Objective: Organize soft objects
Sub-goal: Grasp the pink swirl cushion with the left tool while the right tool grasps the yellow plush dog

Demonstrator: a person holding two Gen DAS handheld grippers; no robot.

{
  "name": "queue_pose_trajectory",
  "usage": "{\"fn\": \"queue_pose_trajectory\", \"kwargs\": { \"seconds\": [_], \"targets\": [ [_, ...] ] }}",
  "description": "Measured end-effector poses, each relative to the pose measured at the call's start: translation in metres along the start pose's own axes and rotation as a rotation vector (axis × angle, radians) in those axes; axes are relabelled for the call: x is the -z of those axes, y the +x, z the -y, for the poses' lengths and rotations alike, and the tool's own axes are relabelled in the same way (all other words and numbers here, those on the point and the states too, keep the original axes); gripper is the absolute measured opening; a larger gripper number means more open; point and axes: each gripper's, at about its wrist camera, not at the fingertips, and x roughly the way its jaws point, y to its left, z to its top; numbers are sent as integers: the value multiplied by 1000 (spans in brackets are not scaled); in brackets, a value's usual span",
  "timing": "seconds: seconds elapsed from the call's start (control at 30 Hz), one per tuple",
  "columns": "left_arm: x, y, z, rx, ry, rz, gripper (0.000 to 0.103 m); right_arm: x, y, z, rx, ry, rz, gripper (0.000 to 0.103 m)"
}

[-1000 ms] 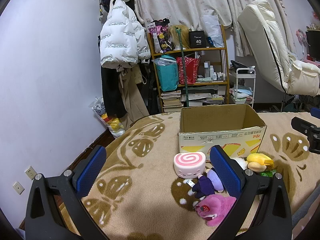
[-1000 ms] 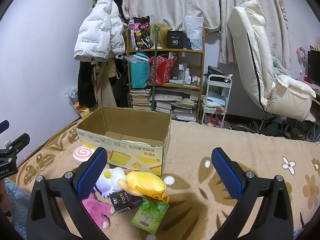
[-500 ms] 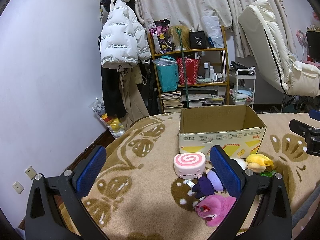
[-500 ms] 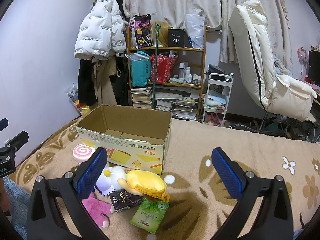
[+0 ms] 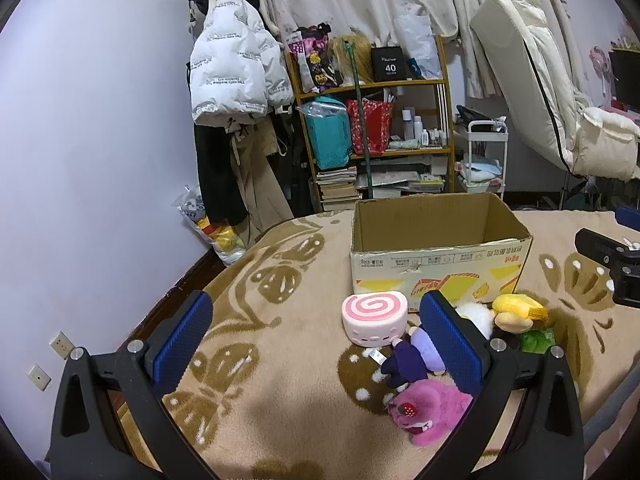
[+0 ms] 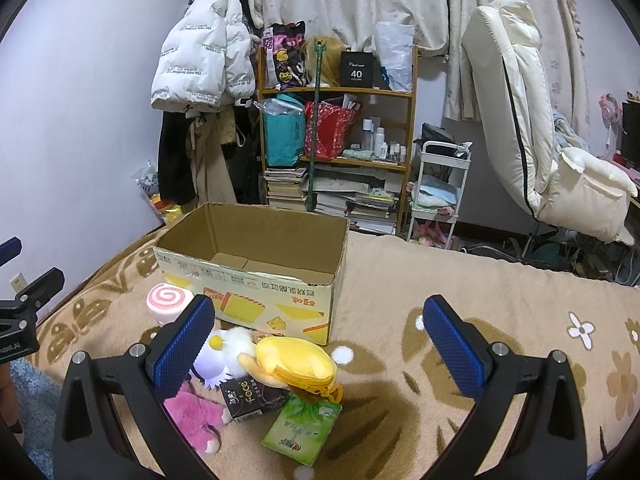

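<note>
An open, empty cardboard box (image 5: 440,256) (image 6: 256,280) stands on the brown patterned blanket. In front of it lies a heap of soft things: a pink swirl-roll plush (image 5: 376,318) (image 6: 168,300), a purple doll (image 5: 408,360), a magenta plush (image 5: 432,410) (image 6: 196,416), a yellow plush (image 5: 516,312) (image 6: 292,362), a white fluffy plush (image 6: 230,346), a dark tissue pack (image 6: 252,398) and a green tissue pack (image 6: 304,428). My left gripper (image 5: 316,344) is open, hovering left of the heap. My right gripper (image 6: 320,344) is open above the yellow plush.
The blanket (image 5: 260,340) covers a bed whose left edge drops toward the wall. Behind stand a cluttered wooden shelf (image 5: 376,128), hanging coats (image 5: 232,80), a white trolley (image 6: 438,192) and a cream recliner (image 6: 532,132). Bare blanket lies right of the box.
Both views sit slightly closer to the box and heap than a second ago. Both grippers stay open; no object has moved.
</note>
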Motion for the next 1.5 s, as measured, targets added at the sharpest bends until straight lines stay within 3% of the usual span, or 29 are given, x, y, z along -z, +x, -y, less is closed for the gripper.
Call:
{"fn": "queue_pose_trajectory", "kwargs": {
  "seconds": [0.43, 0.77, 1.5],
  "targets": [
    [-8, 39, 19, -7, 4, -48, 102, -12, 13, 20, -16, 71, -22, 103],
    [-14, 83, 23, 10, -50, -118, 102, -17, 48, 21, -10, 72, -97, 103],
    [-3, 163, 48, 64, -12, -264, 102, 3, 109, 21, -39, 72, -301, 103]
  ]
}}
